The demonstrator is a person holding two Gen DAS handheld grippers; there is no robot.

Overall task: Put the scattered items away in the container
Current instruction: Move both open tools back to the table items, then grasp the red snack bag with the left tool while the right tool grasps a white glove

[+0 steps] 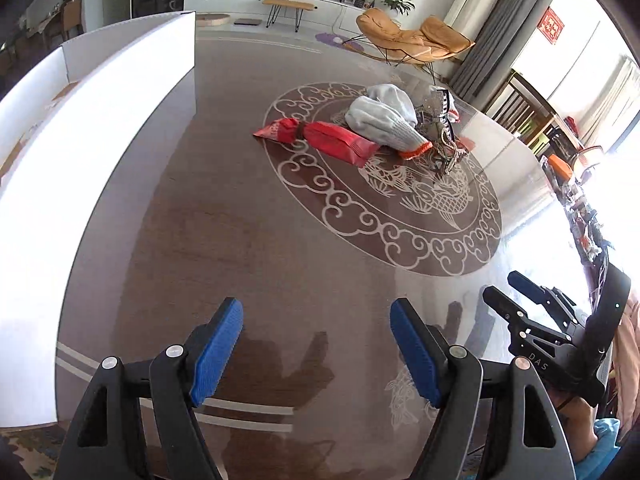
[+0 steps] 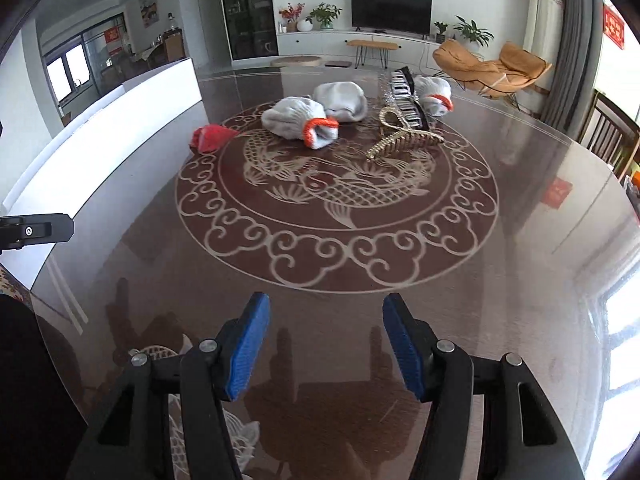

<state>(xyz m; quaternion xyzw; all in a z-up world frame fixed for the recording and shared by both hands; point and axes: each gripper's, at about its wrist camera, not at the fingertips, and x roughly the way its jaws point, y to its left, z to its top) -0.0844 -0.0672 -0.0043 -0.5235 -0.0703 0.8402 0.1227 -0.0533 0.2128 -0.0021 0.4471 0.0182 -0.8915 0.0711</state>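
two grippers hover low over the near part of a round glass-topped table (image 2: 540,240), each with its blue-padded fingers spread wide and nothing between them. the left gripper (image 1: 316,354) points toward the far right, and in its view the right gripper (image 1: 516,300) shows at the right edge, black and angled inward, its fingers also apart. the right gripper (image 2: 326,344) looks straight across the table's carp-and-cloud medallion (image 2: 336,196).

the scattered items sit in a loose cluster on the far half of that medallion, well apart from both grippers. a red packet (image 1: 320,140) lies at the left of the cluster, cinched near one end by a dark band (in the right wrist view only its crumpled end (image 2: 210,138) shows). just beside it, touching its far side, is a grey knit glove with an orange cuff (image 1: 380,124); a second grey glove (image 2: 342,100) lies behind it, and a third, with an orange cuff (image 2: 434,96), sits farther right. between these lie a gold hair claw clip (image 2: 400,138) and a black-and-white striped clip (image 2: 408,100) — the two touch or overlap, i cannot tell which.

the container — a white box (image 1: 100,128) with tall walls — stands along the left edge of the table, well clear of the cluster. what lies inside it is too unclear to name.
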